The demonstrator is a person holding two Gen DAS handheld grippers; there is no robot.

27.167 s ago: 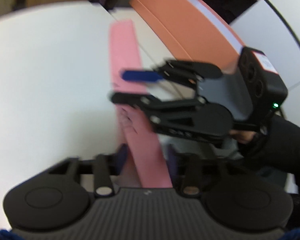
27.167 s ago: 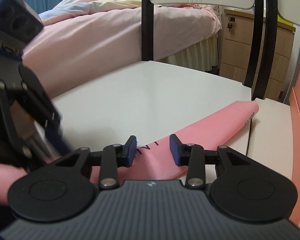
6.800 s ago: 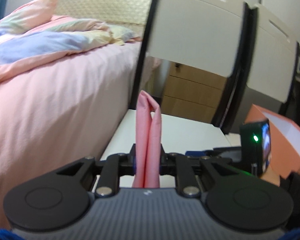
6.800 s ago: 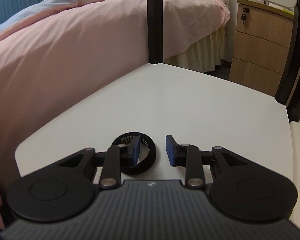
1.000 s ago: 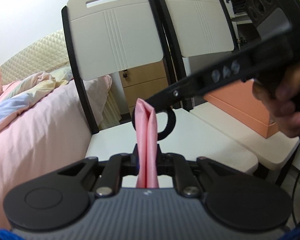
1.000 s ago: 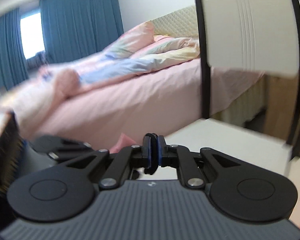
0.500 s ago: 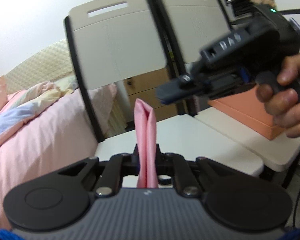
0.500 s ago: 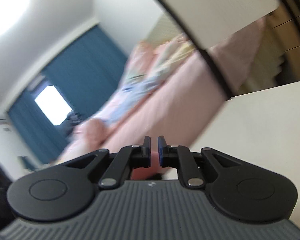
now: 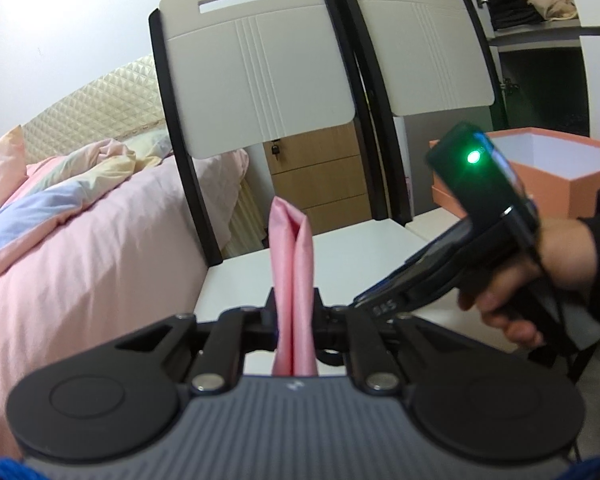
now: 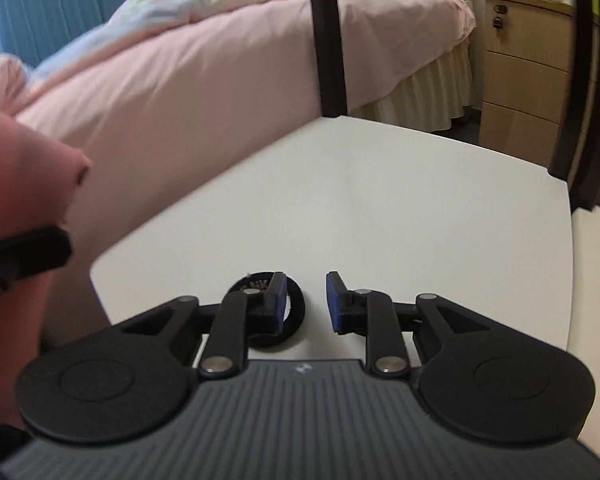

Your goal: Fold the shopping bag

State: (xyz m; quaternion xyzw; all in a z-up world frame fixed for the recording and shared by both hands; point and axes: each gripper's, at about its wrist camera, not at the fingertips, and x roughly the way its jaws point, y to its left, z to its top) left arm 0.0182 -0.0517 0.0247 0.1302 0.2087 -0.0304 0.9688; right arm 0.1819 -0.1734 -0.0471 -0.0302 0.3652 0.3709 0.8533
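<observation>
**Folded bag clamped upright in the left hand-held gripper; right hand-held gripper parted above a black ring.**

The left hand-held gripper point(image 9: 294, 312) is closed on the pink bag point(image 9: 292, 264), which is folded into a narrow strip and stands upright between the fingers, above the near left edge of the white tabletop point(image 9: 340, 248). The right hand-held gripper point(image 10: 306, 302) is seen with its jaws apart; they have just been opening, and nothing is pressed between the blue pads point(image 10: 332, 300). A black ring point(image 10: 290, 320) lies flat on the tabletop near its near left corner, partly hidden behind the left finger. In the left wrist view the right hand-held gripper is carried by a hand point(image 9: 540, 272) at the right. Two chair backs point(image 9: 260, 76) stand at the far edge, with a bed point(image 9: 80, 232) to the left and an orange box point(image 9: 580, 184) to the right.
</observation>
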